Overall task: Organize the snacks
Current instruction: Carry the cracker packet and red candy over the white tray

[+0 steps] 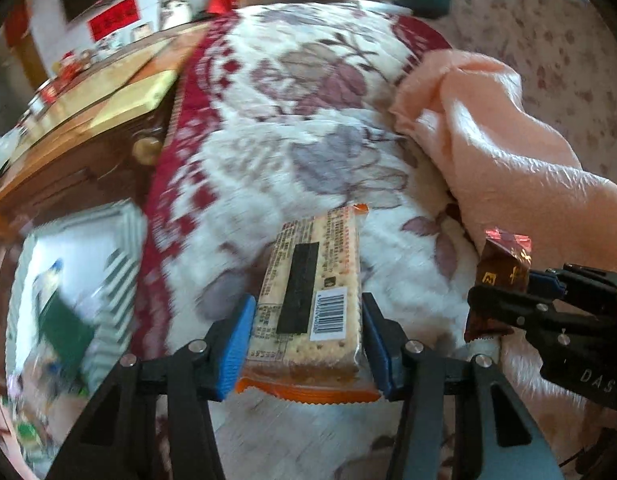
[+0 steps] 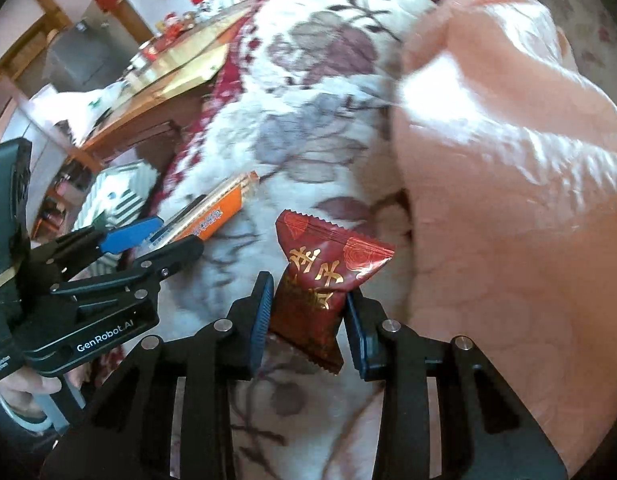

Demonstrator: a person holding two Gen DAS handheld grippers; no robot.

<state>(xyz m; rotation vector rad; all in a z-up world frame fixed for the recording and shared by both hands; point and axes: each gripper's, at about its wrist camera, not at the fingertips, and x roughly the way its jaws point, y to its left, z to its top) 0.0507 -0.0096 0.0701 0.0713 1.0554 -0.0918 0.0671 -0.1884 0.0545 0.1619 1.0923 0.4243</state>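
Note:
My left gripper (image 1: 308, 320) is shut on an orange-edged cracker packet (image 1: 312, 292) with a barcode and a black strip, held above the floral blanket (image 1: 292, 92). My right gripper (image 2: 308, 312) is shut on a dark red snack pouch (image 2: 320, 280) with gold characters. In the left wrist view the right gripper (image 1: 520, 300) shows at the right edge with the pouch (image 1: 504, 268). In the right wrist view the left gripper (image 2: 148, 244) shows at the left with the cracker packet (image 2: 212, 216).
A pink fleece blanket (image 1: 508, 160) is bunched at the right. A wooden table (image 1: 80, 136) with small items stands left of the bed. A white and green striped container (image 1: 108, 280) with packets sits at the lower left.

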